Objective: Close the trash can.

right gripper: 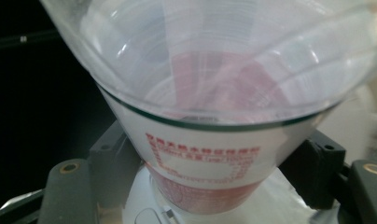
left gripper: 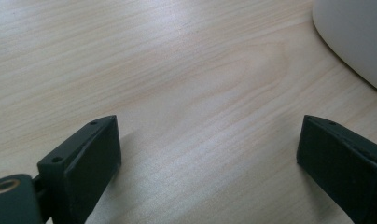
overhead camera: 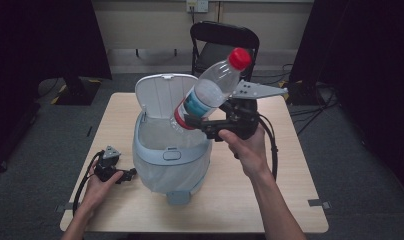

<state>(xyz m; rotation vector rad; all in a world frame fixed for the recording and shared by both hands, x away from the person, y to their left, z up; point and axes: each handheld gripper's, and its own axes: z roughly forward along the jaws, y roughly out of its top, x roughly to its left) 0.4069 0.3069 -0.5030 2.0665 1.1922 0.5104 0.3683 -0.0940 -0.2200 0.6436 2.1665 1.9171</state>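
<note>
Bottle held tilted over the open bin.

High view: the right gripper [overhead camera: 197, 121] clamps a clear plastic bottle [overhead camera: 210, 90] at its labelled lower part, red cap up and away, above the open white bin [overhead camera: 170, 150] on the table [overhead camera: 270, 200]; the left gripper [overhead camera: 121, 175] rests on the table beside the bin.
Left gripper view: jaws wide apart over bare wood.
Right gripper view: both jaws press the bottle's label.

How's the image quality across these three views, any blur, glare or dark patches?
High view: evenly lit table, dark curtained sides, bright glare on the bottle held in the right claw over the bin. Left gripper view: sharp wood grain, soft shadows under the open left claw. Right gripper view: the bottle sits too close, blurred and washed out, black at the left.
</note>
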